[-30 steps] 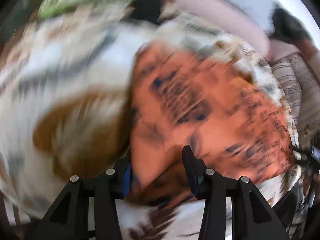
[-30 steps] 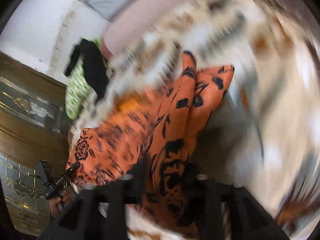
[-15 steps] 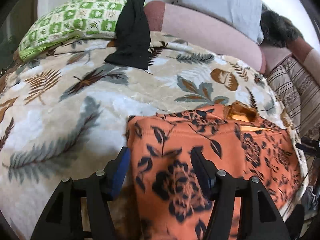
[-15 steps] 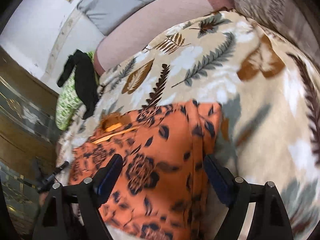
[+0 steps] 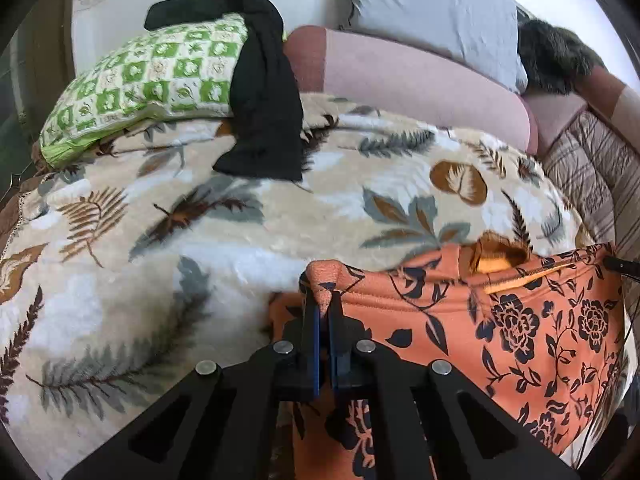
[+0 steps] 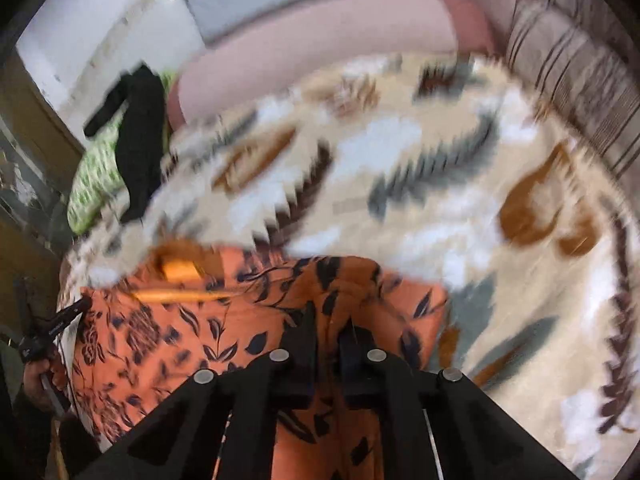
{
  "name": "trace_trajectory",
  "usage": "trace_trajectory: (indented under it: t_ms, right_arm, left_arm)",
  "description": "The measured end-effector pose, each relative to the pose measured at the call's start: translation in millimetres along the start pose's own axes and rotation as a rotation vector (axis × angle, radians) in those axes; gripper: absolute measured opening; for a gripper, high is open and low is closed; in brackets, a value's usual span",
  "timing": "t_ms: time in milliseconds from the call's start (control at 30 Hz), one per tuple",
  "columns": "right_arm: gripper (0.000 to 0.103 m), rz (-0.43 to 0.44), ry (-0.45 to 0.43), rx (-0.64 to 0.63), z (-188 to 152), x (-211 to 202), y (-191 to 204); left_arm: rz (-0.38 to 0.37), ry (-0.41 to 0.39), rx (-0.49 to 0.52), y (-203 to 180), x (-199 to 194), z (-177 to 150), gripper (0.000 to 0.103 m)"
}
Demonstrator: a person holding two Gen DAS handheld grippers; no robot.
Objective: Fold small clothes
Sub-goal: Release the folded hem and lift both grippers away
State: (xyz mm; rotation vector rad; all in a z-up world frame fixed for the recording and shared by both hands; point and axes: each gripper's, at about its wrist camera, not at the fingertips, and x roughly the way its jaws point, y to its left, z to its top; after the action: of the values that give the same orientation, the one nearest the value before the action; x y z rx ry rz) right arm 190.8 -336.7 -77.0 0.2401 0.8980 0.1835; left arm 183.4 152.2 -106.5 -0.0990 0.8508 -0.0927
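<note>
An orange garment with black flowers (image 5: 500, 328) lies on a leaf-print blanket (image 5: 200, 220) on a bed. My left gripper (image 5: 323, 300) is shut on the garment's near left corner, which bunches up between the fingers. In the right wrist view, which is blurred, my right gripper (image 6: 326, 320) is shut on a fold of the same orange garment (image 6: 180, 332) at its right edge. A yellow-orange lining shows at the garment's far edge (image 5: 496, 258).
A green checked pillow (image 5: 148, 80) with a black cloth (image 5: 264, 100) draped over it lies at the far left. A pink bolster (image 5: 420, 88) and grey pillow (image 5: 432, 12) line the back. A striped cover (image 5: 592, 184) lies at right.
Both grippers were open over the garment half a second ago; both have now closed on its cloth. The right view has become blurred with motion.
</note>
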Motion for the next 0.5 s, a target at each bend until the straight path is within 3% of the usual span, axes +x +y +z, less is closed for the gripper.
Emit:
trace_trajectory:
  t_ms: [67,133,200,267,300,333,400,500]
  right_arm:
    - [0.009,-0.052,-0.013,0.006,4.7,3.7,-10.2]
    - [0.010,-0.040,0.063,0.064,-0.4,31.7,-30.4]
    - [0.011,-0.036,0.142,0.129,-13.5,60.0,-50.6]
    - [0.014,-0.012,0.100,0.191,-20.5,53.3,-58.3]
    - [0.021,-0.025,0.086,0.188,-21.4,44.9,-56.4]
    - [0.028,-0.047,0.079,0.177,-21.0,38.2,-53.8]
    - [0.029,-0.075,0.052,0.149,-20.5,17.6,-45.4]
    - [0.031,0.009,0.014,0.117,-24.3,-21.3,-20.0]
  left_arm:
    - [0.019,0.064,-0.010,6.0,23.8,-3.3,0.004]
    - [0.042,0.152,-0.035,12.6,56.4,-11.1,0.015]
    - [0.038,0.121,-0.060,15.9,58.2,-11.2,0.015]
    - [0.063,0.108,-0.080,17.6,48.1,-7.4,0.032]
    - [0.083,0.084,-0.077,18.7,37.7,-5.9,0.040]
    - [0.093,0.069,-0.068,18.8,29.4,-4.9,0.040]
    - [0.078,0.034,-0.056,15.7,7.9,-5.3,0.040]
    - [0.024,-0.009,-0.034,0.8,-32.4,-15.0,0.044]
